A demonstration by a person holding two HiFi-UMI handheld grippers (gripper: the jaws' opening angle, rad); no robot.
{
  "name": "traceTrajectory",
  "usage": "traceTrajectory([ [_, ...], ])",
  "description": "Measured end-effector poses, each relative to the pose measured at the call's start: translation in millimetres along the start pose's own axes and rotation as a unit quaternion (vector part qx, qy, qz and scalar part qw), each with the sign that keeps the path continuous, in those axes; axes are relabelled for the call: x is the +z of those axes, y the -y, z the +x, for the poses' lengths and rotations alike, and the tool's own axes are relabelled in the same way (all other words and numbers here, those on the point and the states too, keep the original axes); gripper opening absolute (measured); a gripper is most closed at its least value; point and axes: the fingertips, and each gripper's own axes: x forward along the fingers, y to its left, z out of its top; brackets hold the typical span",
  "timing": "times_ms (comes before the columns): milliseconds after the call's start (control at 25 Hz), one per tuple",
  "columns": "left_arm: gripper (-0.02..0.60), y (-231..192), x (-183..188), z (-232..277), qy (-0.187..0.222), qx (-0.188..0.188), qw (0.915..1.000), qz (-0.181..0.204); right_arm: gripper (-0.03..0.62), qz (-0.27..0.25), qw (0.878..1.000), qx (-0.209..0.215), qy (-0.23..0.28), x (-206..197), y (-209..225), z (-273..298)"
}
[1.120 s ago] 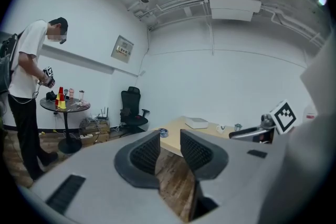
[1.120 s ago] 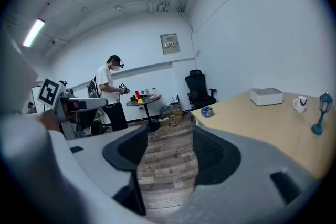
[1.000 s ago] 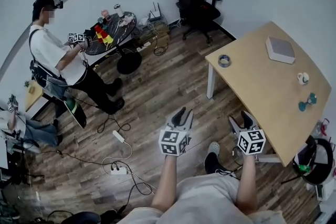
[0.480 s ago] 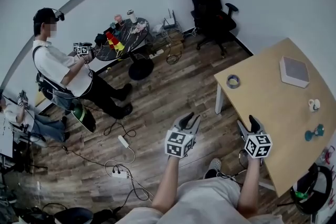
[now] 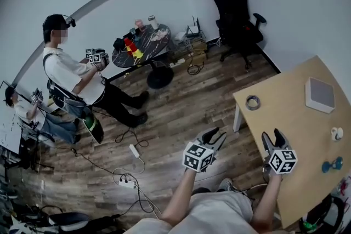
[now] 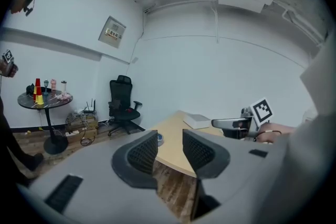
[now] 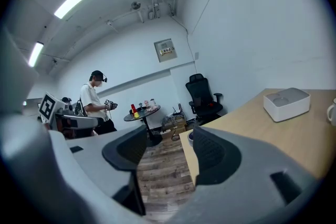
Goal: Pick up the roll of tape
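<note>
**Item:** roll of tape [image 5: 253, 102]
**Location:** lies flat on the wooden surface [image 5: 299, 126], near the corner that faces the open floor. Nothing touches it, and it is apart from both tools. The left gripper view shows it [image 6: 159, 139] just past the left jaw. In the right gripper view it is probably the small round shape at the surface's edge, but it is too hidden to be sure.

**Left hand-held gripper** [image 5: 215, 133]: over the wood floor, short of the surface. Its jaws are opening and nothing is between them.
**Right hand-held gripper** [image 5: 272, 135]: at the near edge of the surface. Its jaws stand apart and empty.

**Also on the surface:** a white box [image 5: 320, 95], well beyond the tape.

**Change:** compared with the earlier head views, the tape now sits lower in the frame and nearer both grippers, so the person has closed in on the surface.

**Meaning for the task:** judged to be the approach stage. The grasp has not begun, and the widening left jaws suggest that gripper is being readied.
</note>
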Motion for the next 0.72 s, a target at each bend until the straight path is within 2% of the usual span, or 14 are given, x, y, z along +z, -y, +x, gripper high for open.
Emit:
traceTrajectory([
  [280,0.143,-25,-15,-12,0.008,0.052,0.9982,-0.027,0.279,-0.008,1.000,0.000,-0.029,-5,28,16],
  [480,0.141,-68,-38,-15,-0.005,0.081,0.9958,-0.041,0.278,-0.058,0.996,0.030,-0.055,-5,13,51],
  [600,0.141,-85,-41,-1,-0.015,0.081,0.9958,-0.041,0.278,-0.091,0.993,0.037,-0.066,7,12,71],
  [720,0.141,-85,-37,18,-0.024,0.061,0.9972,-0.037,0.278,-0.118,0.989,0.040,-0.081,15,15,84],
])
